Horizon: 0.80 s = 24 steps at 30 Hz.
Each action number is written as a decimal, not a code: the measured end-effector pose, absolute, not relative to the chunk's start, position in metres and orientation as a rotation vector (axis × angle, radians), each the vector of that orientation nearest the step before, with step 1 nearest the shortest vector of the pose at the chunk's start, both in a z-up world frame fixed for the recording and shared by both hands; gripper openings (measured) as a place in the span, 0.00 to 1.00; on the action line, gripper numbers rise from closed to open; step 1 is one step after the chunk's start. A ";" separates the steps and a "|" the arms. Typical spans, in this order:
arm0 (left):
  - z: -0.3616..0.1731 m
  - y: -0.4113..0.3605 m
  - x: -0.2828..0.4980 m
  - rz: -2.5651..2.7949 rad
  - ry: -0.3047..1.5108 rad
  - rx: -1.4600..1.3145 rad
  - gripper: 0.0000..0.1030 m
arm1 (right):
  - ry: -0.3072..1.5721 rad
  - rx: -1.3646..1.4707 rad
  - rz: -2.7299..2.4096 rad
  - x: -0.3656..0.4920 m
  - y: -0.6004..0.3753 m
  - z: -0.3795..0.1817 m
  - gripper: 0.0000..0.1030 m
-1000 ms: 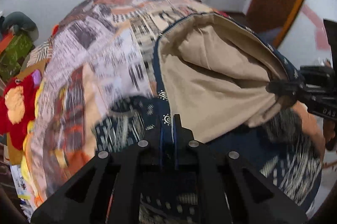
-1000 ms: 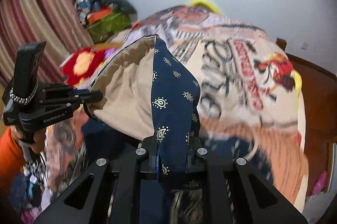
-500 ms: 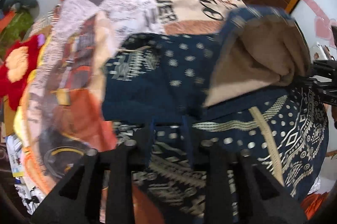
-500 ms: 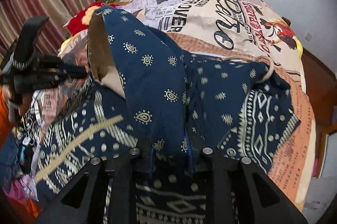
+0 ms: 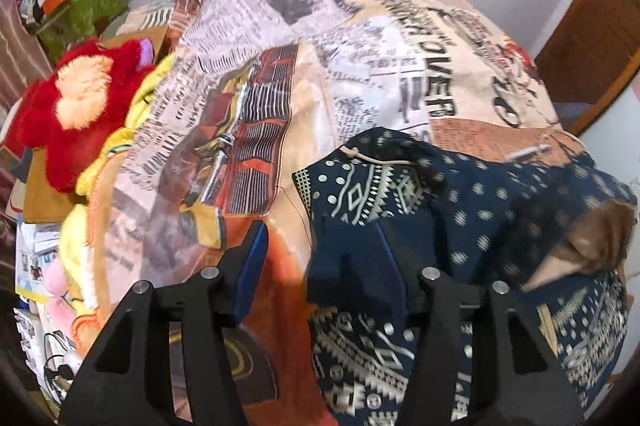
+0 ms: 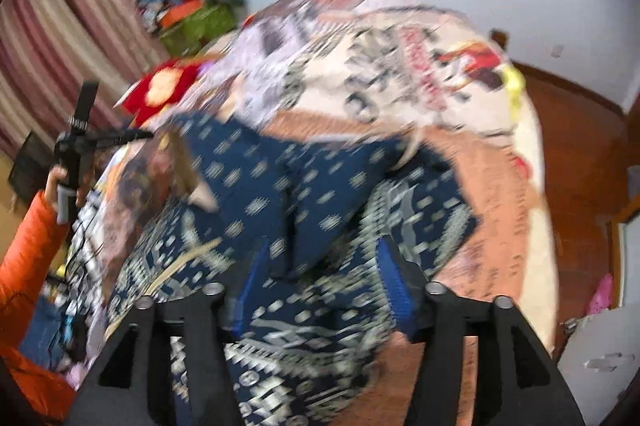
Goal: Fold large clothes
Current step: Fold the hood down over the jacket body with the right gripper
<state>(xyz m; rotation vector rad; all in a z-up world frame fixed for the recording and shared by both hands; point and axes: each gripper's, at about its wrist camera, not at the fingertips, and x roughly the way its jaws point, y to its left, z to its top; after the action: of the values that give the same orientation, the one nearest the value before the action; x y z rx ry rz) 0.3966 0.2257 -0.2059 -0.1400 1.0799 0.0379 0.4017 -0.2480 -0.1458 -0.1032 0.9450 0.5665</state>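
Observation:
A large navy garment with white patterns and a tan lining (image 5: pixel 460 226) lies folded over on the printed bedspread (image 5: pixel 320 66). My left gripper (image 5: pixel 324 258) is open, its fingers wide apart just above the garment's near left corner. In the right wrist view the garment (image 6: pixel 288 186) is blurred. My right gripper (image 6: pixel 320 282) is open too, just over the cloth's near edge. The left gripper (image 6: pixel 136 135) also shows there at the left, held by a hand in an orange sleeve.
A red plush toy (image 5: pixel 80 106) and yellow bedding lie at the bed's left side. A green bag and clutter (image 5: pixel 80 2) stand in the far left corner. Striped curtains (image 6: pixel 60 46) hang left. A wooden floor (image 6: pixel 580 146) runs right of the bed.
Both grippers have opened and let go of the garment's edge. The raised flap has come down onto the lower part of the garment. Both grippers have drawn back slightly.

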 end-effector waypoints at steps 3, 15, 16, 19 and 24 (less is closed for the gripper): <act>-0.232 0.233 0.417 0.047 1.128 -0.189 0.52 | 0.932 -0.104 0.500 0.425 -0.255 -0.150 0.66; -0.308 0.243 0.477 0.007 1.265 -0.417 0.52 | 1.103 0.001 0.367 0.531 -0.263 -0.242 0.67; -0.312 0.240 0.479 -0.003 1.275 -0.429 0.52 | 1.112 0.016 0.374 0.536 -0.261 -0.248 0.67; -0.317 0.236 0.484 -0.021 1.275 -0.458 0.36 | 1.086 -0.006 0.386 0.538 -0.251 -0.251 0.69; -0.313 0.225 0.483 -0.009 1.257 -0.491 0.06 | 1.100 -0.020 0.456 0.538 -0.233 -0.253 0.35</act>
<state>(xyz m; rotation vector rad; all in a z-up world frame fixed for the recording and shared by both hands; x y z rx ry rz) 0.4834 0.2254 -0.3131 -0.4913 1.2567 -0.0095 0.5385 -0.2328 -0.2533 -0.0201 1.0997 0.4564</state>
